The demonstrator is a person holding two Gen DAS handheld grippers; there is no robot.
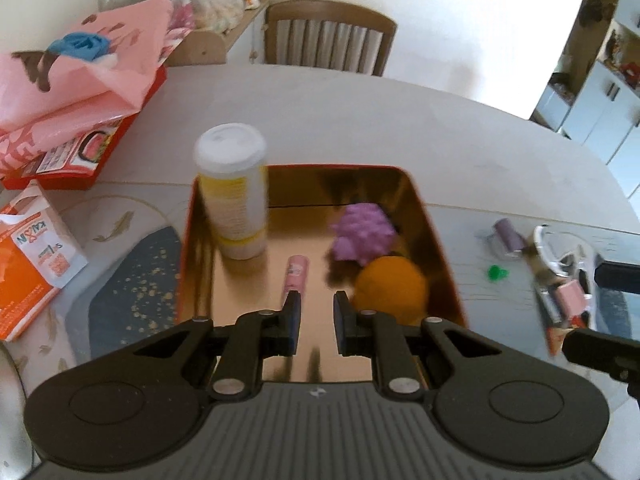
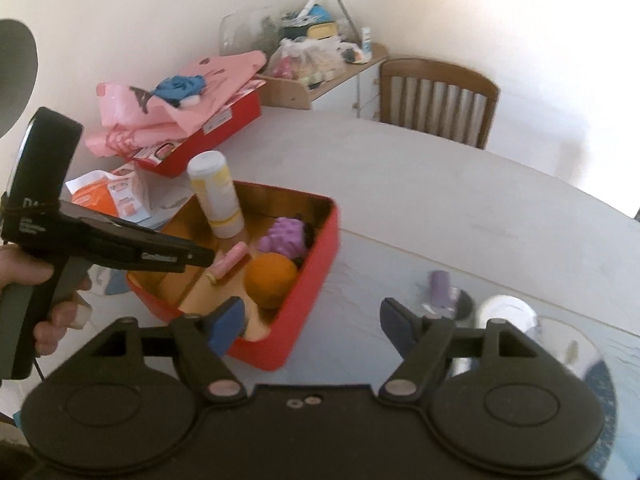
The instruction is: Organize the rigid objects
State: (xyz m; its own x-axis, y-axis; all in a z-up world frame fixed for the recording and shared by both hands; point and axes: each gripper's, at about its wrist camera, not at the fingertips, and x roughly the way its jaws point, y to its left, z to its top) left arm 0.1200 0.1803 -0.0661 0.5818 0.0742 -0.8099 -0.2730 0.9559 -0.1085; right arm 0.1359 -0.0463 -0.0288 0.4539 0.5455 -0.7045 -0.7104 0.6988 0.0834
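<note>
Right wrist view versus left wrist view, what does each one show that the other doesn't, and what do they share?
Only the right wrist view shows the red outer wall of the tin and the person's hand holding the left gripper over it. Only the left wrist view shows a small green piece on the table. Both show the white bottle standing upright in the tin, the purple bumpy toy, the orange ball, the pink tube and the wooden chair.

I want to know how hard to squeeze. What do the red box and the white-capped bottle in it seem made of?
The red box looks like thin painted metal: its gold inside mirrors the contents. The bottle looks like matte plastic with a yellow paper label, though blur leaves that uncertain.
</note>
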